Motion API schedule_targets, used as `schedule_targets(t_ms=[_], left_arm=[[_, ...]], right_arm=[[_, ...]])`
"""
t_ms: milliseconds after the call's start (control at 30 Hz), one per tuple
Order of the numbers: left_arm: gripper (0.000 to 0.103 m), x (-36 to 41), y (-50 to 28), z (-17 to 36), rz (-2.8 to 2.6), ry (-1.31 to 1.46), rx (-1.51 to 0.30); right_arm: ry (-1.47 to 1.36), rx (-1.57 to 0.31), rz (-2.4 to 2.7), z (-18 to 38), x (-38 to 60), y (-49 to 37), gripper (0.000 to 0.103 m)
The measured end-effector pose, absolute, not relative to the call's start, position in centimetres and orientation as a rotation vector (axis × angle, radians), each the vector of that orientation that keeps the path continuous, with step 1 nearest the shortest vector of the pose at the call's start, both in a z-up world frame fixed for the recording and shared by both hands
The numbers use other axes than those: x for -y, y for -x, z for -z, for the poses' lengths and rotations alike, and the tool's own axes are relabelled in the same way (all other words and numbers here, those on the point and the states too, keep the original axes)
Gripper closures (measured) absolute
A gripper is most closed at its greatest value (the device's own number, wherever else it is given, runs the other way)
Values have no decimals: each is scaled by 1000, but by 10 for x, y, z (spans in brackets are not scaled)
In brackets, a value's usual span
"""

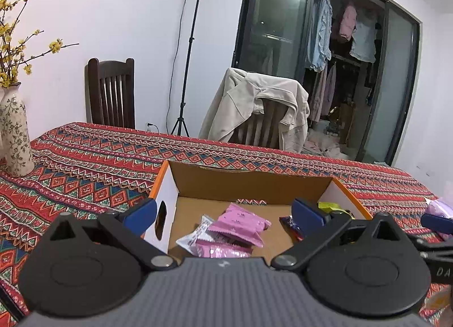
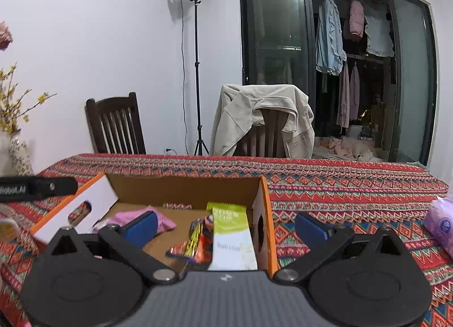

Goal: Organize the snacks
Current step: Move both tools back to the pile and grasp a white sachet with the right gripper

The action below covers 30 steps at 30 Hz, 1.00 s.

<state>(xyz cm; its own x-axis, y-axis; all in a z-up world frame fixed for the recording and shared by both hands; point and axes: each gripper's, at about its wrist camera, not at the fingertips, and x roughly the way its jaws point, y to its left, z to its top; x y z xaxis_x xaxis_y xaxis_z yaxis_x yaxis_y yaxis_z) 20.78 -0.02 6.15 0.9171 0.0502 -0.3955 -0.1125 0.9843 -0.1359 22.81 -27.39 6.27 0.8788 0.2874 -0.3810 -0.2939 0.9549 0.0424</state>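
Cardboard box held the snacks: pink packets lay just ahead between the left gripper fingers, long axis crosswise; right gripper straddled the box's right wall; both gaped wide, holding nothing

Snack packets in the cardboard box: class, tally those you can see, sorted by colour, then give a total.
Pink packets: 2
White packet: 1
Green-and-white packet: 1
Orange-red packet: 1
Total: 5 visible in the cardboard box; the grippers may hide more.
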Motion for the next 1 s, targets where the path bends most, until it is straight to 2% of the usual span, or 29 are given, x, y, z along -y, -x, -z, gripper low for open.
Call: schedule_targets(t_ms=[533, 1000], left_arm=[[0, -15, -134, -18, -109, 138, -452], [0, -19, -110, 3, -139, 149, -524]], right_arm=[[17, -523, -326, -9, 310, -152, 0], [2, -582, -262, 8, 327, -140, 0]])
